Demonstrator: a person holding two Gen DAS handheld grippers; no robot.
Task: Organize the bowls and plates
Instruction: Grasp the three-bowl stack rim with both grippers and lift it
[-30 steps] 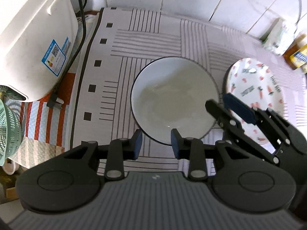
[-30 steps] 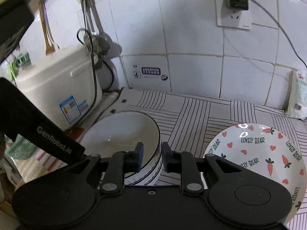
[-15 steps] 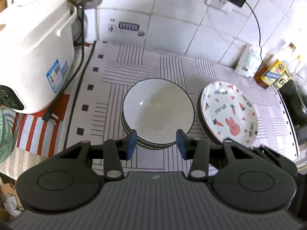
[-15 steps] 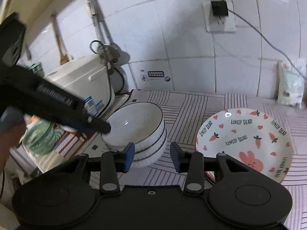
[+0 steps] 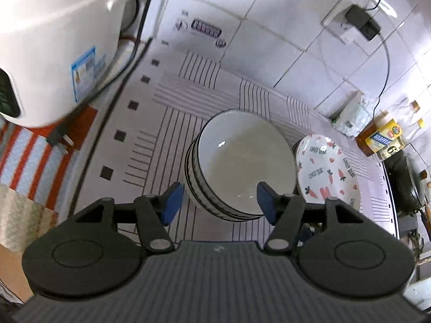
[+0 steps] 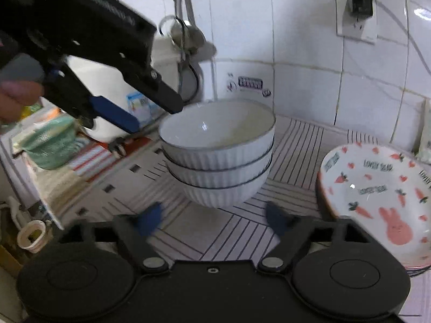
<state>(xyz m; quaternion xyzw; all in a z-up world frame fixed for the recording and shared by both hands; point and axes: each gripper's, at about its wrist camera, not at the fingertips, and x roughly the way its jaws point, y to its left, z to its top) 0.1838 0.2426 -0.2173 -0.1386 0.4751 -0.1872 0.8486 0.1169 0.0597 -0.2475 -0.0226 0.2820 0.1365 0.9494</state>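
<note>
Left tool (image 5: 220, 203) jaws apart, just been opening, nothing gripped; right tool (image 6: 215, 219) spread wide, also just opened, empty. Bowl stack (image 6: 218, 150) (three nested) sits on the desk (image 5: 188, 102), plate stack (image 6: 377, 199) just beside it, rice cooker (image 5: 54, 40) left.

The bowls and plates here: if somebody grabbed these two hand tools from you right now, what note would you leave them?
Left gripper: open, empty, jaws just been opening, near the bowl stack.
Right gripper: open wide, empty, jaws also just opened.
Bowls: three white ones nested, on the striped mat.
Plates: carrot-and-bunny stack beside the bowls, apart from them.
Done: both stacks formed.
Left: possibly nothing; check for stray dishes out of view.
</note>
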